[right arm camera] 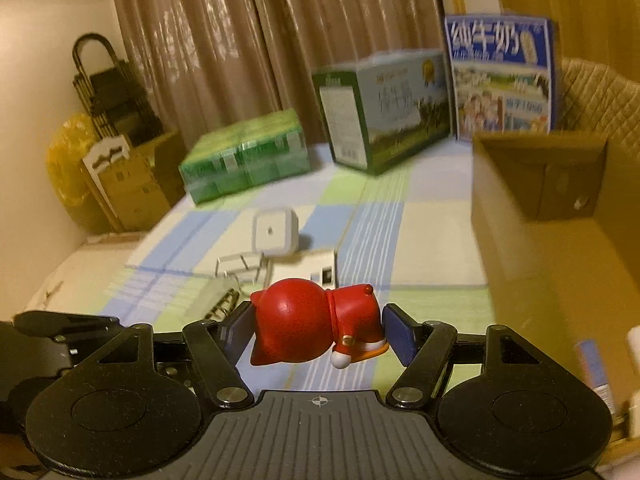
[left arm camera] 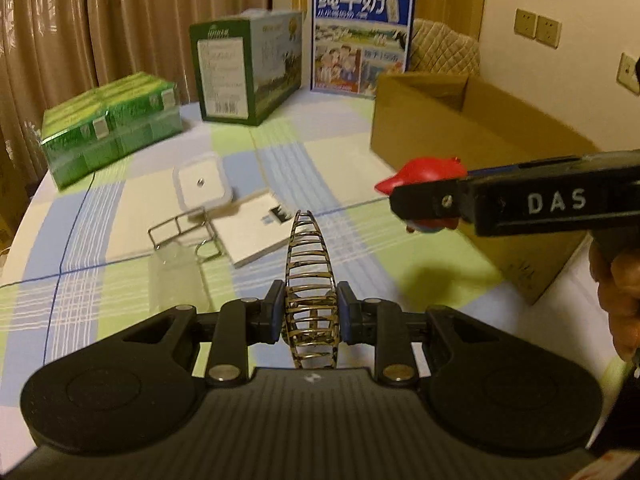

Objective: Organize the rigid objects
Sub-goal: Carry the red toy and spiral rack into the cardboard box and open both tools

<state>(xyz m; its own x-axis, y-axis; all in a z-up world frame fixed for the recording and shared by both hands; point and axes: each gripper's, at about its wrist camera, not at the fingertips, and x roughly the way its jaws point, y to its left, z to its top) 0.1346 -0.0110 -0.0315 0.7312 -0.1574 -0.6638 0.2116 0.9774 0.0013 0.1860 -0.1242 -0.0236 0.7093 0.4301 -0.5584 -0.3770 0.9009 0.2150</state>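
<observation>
The right gripper clamps the red figurine nearest the cardboard box at its right; the left gripper pinches a hair clip.

The clear jar is blurred; the cardboard box is cut off at right.

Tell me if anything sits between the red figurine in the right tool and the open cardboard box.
Nothing visible does. The red figurine hangs clamped in the right tool above the checked cloth, and the open cardboard box stands just to its right with only bare cloth between them.
</observation>
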